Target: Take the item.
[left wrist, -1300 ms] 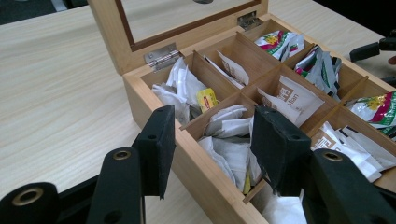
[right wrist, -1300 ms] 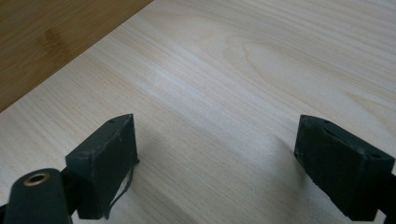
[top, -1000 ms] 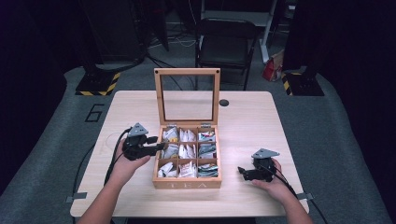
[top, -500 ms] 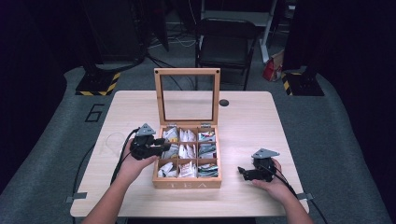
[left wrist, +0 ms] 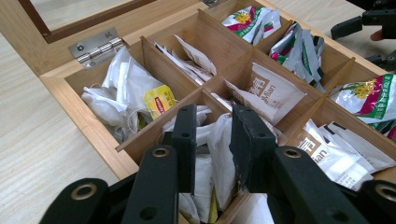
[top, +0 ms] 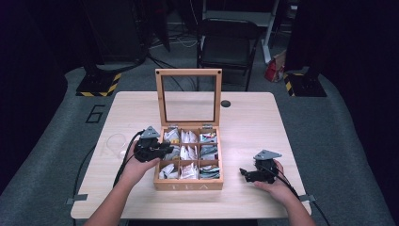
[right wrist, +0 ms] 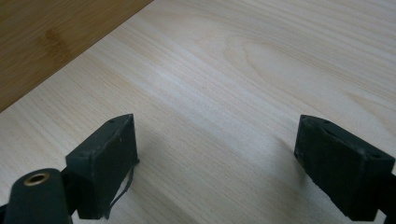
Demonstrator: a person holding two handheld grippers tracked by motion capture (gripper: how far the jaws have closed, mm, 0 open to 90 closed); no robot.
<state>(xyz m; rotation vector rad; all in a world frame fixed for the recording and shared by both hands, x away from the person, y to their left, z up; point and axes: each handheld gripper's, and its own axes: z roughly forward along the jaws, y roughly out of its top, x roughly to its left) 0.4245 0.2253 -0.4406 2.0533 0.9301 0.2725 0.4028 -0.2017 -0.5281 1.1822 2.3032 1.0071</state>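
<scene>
Now our left gripper [left wrist: 212, 140], jaws just closing, pinches an upright white tea bag [left wrist: 220, 158] in the box's [left wrist: 88, 126] near-left compartment; our right gripper [right wrist: 217, 163] rests wide open, well apart.

The left gripper [left wrist: 214, 126] is reaching farther over the box [top: 188, 184] — into its middle-left compartment — and its jaws have just been closing, now nipping a white tea bag [left wrist: 220, 154] between them.
</scene>
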